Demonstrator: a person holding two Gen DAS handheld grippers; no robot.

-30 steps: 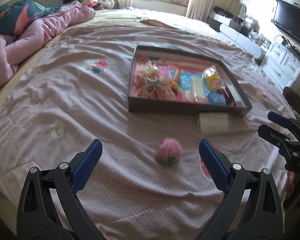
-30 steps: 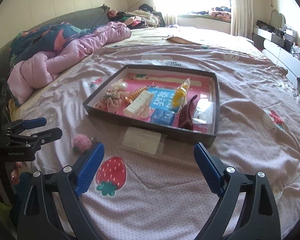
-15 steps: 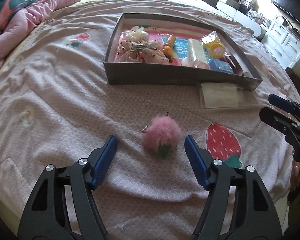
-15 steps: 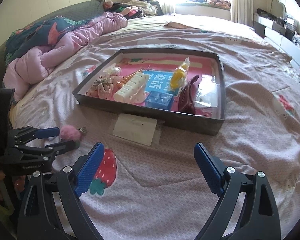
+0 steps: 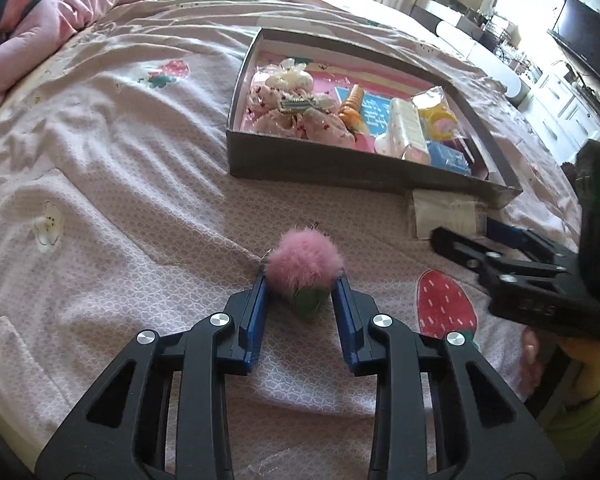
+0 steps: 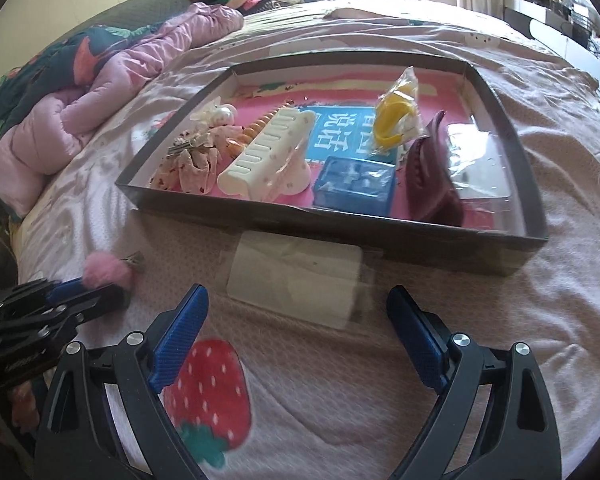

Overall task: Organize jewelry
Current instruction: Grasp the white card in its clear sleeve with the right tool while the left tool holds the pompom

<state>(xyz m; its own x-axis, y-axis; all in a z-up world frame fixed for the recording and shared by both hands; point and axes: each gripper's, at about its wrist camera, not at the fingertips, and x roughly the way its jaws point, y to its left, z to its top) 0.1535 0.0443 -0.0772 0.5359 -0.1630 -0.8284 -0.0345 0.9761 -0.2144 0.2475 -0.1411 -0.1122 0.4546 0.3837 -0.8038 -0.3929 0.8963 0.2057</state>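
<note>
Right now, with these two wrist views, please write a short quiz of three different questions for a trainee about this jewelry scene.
1. True or false: the pink pompom lies inside the grey tray.
2. Multiple choice: what lies on the bedspread ahead of the open right gripper? A) clear flat packet B) white claw clip C) blue box
3. Fill in: the left gripper is closing around the ____.

Key
1. False; it lies on the bedspread, outside the tray.
2. A
3. pink pompom

Bright window glare, fisheye-warped edges
</note>
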